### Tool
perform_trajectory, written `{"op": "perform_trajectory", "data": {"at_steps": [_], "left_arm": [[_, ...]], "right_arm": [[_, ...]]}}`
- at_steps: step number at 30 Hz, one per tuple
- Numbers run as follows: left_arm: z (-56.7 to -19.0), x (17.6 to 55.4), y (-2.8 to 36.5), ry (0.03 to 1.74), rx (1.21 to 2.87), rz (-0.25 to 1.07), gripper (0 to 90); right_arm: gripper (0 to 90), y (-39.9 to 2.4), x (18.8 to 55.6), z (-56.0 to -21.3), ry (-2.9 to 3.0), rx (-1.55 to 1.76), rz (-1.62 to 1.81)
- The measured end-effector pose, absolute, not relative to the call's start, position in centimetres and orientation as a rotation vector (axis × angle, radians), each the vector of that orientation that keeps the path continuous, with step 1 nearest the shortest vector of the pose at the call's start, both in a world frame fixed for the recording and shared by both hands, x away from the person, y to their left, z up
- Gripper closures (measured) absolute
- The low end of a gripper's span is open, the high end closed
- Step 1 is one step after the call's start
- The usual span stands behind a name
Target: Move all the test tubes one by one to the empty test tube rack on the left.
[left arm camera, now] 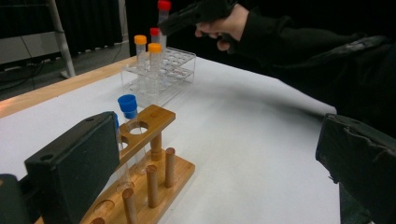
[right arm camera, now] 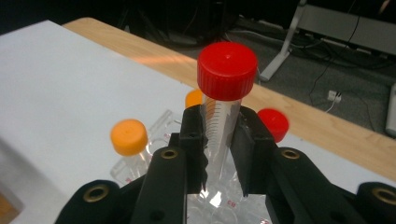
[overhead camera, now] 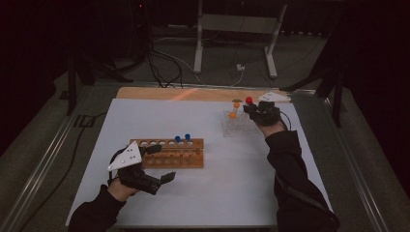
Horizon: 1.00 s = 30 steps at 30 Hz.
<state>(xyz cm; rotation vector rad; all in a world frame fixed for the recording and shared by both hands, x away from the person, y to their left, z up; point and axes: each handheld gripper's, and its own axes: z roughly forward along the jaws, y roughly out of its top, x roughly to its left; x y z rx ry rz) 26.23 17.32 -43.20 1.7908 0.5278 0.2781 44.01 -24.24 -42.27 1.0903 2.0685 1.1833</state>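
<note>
My right gripper (right arm camera: 219, 144) is shut on a clear tube with a red cap (right arm camera: 227, 70), holding it upright just above the clear plastic rack (overhead camera: 237, 126) at the back right of the white sheet. In that rack stand two orange-capped tubes (right arm camera: 129, 136) (right arm camera: 194, 98) and another red-capped tube (right arm camera: 273, 123). My left gripper (overhead camera: 162, 163) is open by the left end of the wooden rack (overhead camera: 169, 153), one jaw over the rack and one in front of it. Two blue-capped tubes (overhead camera: 182, 138) stand in the wooden rack's back row.
The white sheet (overhead camera: 212, 183) covers the table, with a bare wooden strip (overhead camera: 193, 93) along its far edge. Beyond the table are a metal stand (overhead camera: 237, 29) and cables on the floor. The person's right sleeve (overhead camera: 295, 179) lies along the sheet's right side.
</note>
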Motion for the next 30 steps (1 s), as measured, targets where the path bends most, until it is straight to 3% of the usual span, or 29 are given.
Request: {"op": "perform_trajectory", "data": {"at_steps": [11, 30], "left_arm": [[-43.0, 25.9, 16.6, 0.519, 1.818, 0.287, 0.7], [-42.3, 26.5, 14.4, 0.495, 1.843, 0.233, 1.0]], "right_arm": [[74.5, -24.6, 40.8, -40.9, 2.103, 1.03, 1.236], [74.6, -21.7, 33.7, -43.2, 2.354, 0.854, 1.259]]}}
